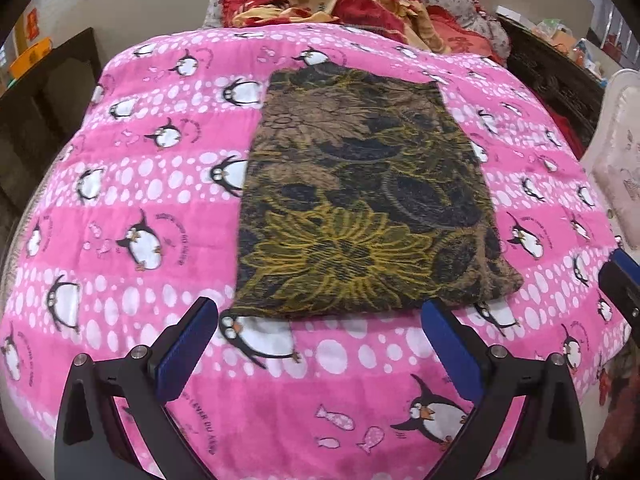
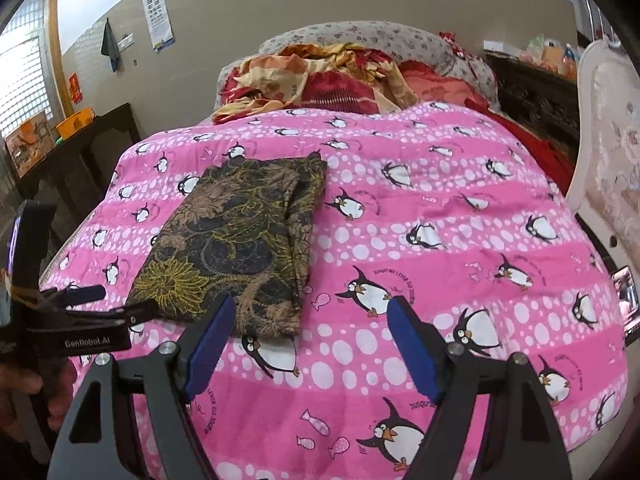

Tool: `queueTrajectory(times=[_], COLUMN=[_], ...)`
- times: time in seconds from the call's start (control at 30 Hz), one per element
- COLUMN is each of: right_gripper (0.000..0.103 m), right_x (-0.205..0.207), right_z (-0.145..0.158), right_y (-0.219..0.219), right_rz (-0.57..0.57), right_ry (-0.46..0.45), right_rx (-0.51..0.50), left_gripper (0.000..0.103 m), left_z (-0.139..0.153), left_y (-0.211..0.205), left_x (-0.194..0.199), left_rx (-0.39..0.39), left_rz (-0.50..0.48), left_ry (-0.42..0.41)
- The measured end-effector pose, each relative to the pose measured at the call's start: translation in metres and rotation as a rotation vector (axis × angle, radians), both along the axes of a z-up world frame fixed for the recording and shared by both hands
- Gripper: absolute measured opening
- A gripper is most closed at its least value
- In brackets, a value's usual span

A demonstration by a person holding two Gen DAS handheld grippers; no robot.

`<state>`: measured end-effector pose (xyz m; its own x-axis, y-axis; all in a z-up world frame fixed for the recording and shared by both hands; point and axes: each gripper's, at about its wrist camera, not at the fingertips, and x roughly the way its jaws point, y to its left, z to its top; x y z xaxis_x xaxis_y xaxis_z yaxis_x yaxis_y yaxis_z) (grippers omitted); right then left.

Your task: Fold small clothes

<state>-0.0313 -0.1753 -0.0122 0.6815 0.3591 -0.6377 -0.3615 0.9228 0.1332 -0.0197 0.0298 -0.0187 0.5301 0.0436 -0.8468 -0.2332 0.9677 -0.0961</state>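
The garment (image 1: 360,200) lies folded lengthwise on the bed (image 1: 140,200) — flat for another fold. Left gripper (image 1: 320,328) and right gripper (image 2: 310,320) hover spread, empty, at its near edge.

A bed (image 1: 160,208) carries everything, covered by a pink penguin-print blanket (image 2: 440,240). A folded dark floral garment (image 1: 360,200) lies flat on it. Rumpled red and yellow bedding (image 2: 320,80) is heaped at the far end.

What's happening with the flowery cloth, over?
Both hand-held grippers, left and right, open, empty. Flowery cloth folded flat on penguin blanket. Nothing blocking.
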Motion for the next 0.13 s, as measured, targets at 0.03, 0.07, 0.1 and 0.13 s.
queueTrajectory(times=[0.03, 0.07, 0.1, 0.13], right_gripper=[0.081, 0.081, 0.081, 0.081], right_x=[0.0004, 0.0002, 0.0003, 0.0007], right_z=[-0.0006, -0.0012, -0.0019, -0.0027], right_y=[0.0001, 0.0007, 0.0016, 0.0021], right_rz=[0.003, 0.006, 0.009, 0.011], right_ry=[-0.002, -0.004, -0.007, -0.006], right_rx=[-0.003, -0.007, -0.011, -0.013], left_gripper=[0.086, 0.086, 0.086, 0.086], left_z=[0.0005, 0.0009, 0.0011, 0.0013], left_y=[-0.0017, -0.0033, -0.0053, -0.007], left_x=[-0.0011, -0.0012, -0.001, -0.0002], left_rx=[-0.019, -0.027, -0.029, -0.032], left_rz=[-0.012, -0.02, -0.028, -0.035], left_ry=[-0.021, -0.029, -0.034, -0.036])
